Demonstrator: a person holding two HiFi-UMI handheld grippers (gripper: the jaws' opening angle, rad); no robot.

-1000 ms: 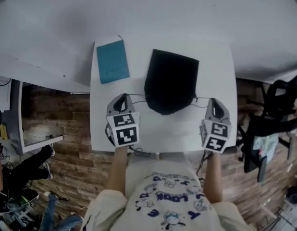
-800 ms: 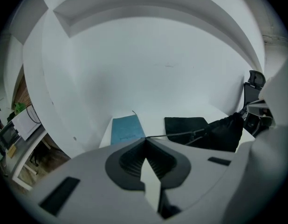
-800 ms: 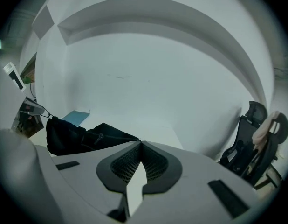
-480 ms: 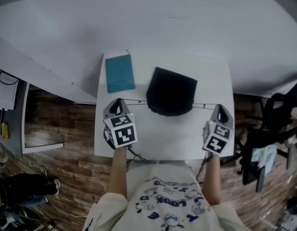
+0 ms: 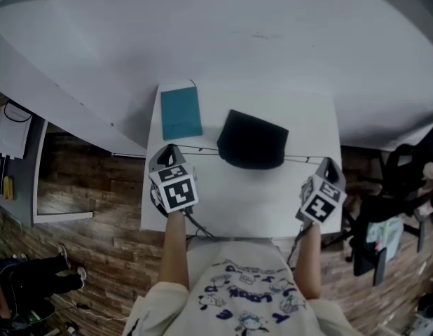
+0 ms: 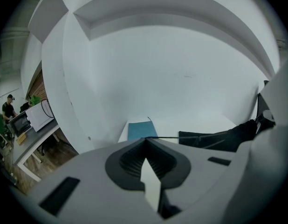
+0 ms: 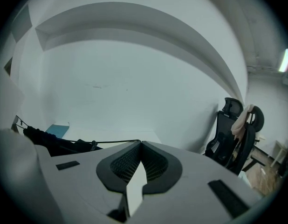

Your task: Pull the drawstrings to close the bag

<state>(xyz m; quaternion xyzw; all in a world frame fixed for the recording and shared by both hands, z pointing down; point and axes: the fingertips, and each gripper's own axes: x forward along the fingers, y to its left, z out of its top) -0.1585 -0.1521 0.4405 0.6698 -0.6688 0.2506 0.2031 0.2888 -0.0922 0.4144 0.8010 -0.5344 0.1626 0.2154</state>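
**Q:** Item and location?

**A:** Black soft fabric drawstring bag [image 5: 252,140], laid on the white tabletop [image 5: 230,194]. A teal flat notebook [image 5: 181,112] is noted beside it.

**Q:** Handling and hold?

**A:** Judged light, limp and apt to slide. The thin black left cord [image 5: 199,148] is pinched in the closed left hand-held gripper [image 5: 170,148]. The thin black right cord [image 5: 304,159] is likewise pinched in the right hand-held gripper [image 5: 327,162]. Both cords are held taut, one either side of the bag.

**Off-Task Items Sitting Around the White Table**

A teal notebook [image 5: 181,113] is lying flat near the table's [image 5: 244,194] far left corner. A black office chair [image 7: 230,129] is standing to the right, carrying a pale garment [image 7: 242,119]. A few people [image 6: 9,107] are showing beside a desk far left.
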